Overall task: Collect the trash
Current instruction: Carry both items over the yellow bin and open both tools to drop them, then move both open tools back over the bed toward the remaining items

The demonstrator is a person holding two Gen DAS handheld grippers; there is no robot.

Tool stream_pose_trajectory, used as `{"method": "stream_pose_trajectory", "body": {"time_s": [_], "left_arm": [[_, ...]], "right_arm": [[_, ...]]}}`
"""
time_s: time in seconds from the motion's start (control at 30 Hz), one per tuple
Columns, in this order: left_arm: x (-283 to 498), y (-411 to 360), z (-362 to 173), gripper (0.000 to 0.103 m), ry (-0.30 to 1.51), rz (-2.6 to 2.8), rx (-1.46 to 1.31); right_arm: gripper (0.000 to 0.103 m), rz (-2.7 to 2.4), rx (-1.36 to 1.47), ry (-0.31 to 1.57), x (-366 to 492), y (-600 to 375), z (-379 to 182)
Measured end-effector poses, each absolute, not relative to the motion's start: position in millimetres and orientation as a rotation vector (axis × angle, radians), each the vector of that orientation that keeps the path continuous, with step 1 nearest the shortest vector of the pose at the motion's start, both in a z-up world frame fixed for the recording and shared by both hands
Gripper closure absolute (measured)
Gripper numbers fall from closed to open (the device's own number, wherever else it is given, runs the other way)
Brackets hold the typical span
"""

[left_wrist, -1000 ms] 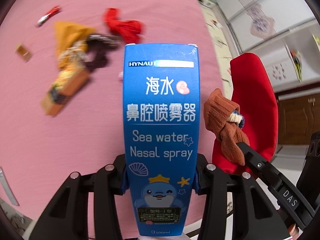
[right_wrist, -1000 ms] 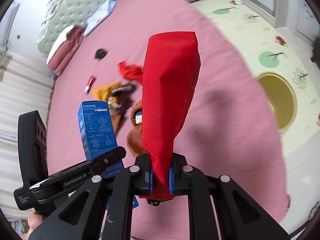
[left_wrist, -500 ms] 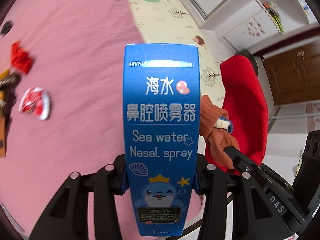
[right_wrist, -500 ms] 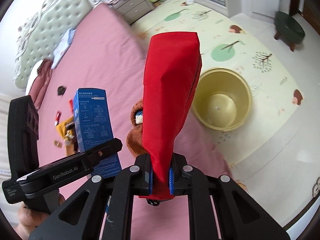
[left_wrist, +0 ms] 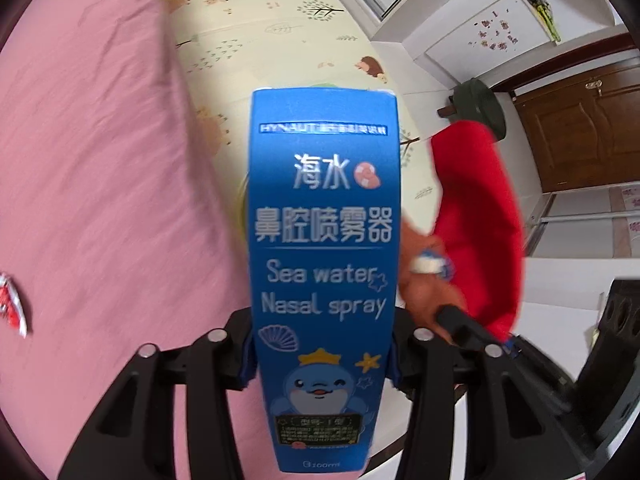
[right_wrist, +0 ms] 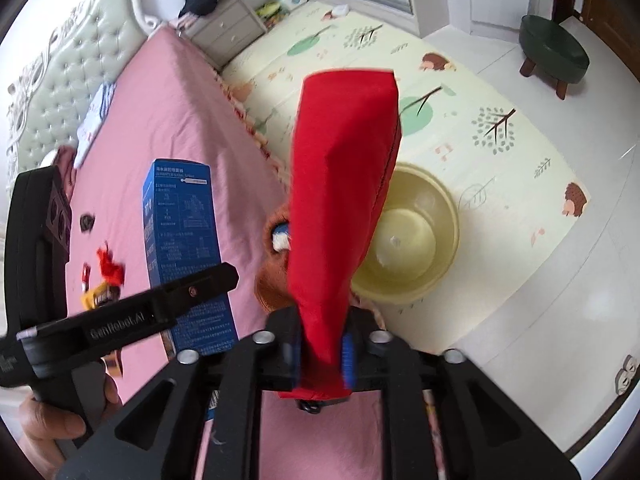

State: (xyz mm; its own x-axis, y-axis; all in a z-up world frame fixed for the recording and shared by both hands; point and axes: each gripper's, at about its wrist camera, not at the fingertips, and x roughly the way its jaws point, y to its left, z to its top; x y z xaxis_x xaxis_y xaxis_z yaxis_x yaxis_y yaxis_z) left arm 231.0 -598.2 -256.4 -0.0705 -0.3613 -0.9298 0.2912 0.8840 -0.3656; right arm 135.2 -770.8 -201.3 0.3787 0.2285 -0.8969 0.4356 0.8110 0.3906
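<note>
Two grips are full: the left hand-held gripper [left_wrist: 322, 356] is clamped on the upright blue nasal spray box [left_wrist: 323, 216], while the right hand-held gripper [right_wrist: 320, 354] pinches a red cloth pouch [right_wrist: 344, 200]. Both hang past the pink bed [right_wrist: 168, 120], the yellow bucket [right_wrist: 412, 236] on the floor just beyond the pouch.

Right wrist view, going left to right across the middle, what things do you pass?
Left hand-held gripper → blue nasal spray box → brown knitted item → red pouch → yellow bucket → hedgehog print on the floor mat.
</note>
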Motion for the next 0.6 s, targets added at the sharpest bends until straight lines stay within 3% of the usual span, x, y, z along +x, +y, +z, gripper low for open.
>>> {"method": "stream_pose_trajectory", "body": {"time_s": [0.07, 0.6], "left_arm": [[242, -608, -253, 0.018, 1.523, -0.555, -0.059], [256, -585, -252, 0.017, 1.539, -0.510, -0.032]], "right_arm": [[0.059, -0.166, 0.656, 1.176, 140, -783, -202], [0.059, -0.177, 0.688, 1.207, 143, -777, -205]]}}
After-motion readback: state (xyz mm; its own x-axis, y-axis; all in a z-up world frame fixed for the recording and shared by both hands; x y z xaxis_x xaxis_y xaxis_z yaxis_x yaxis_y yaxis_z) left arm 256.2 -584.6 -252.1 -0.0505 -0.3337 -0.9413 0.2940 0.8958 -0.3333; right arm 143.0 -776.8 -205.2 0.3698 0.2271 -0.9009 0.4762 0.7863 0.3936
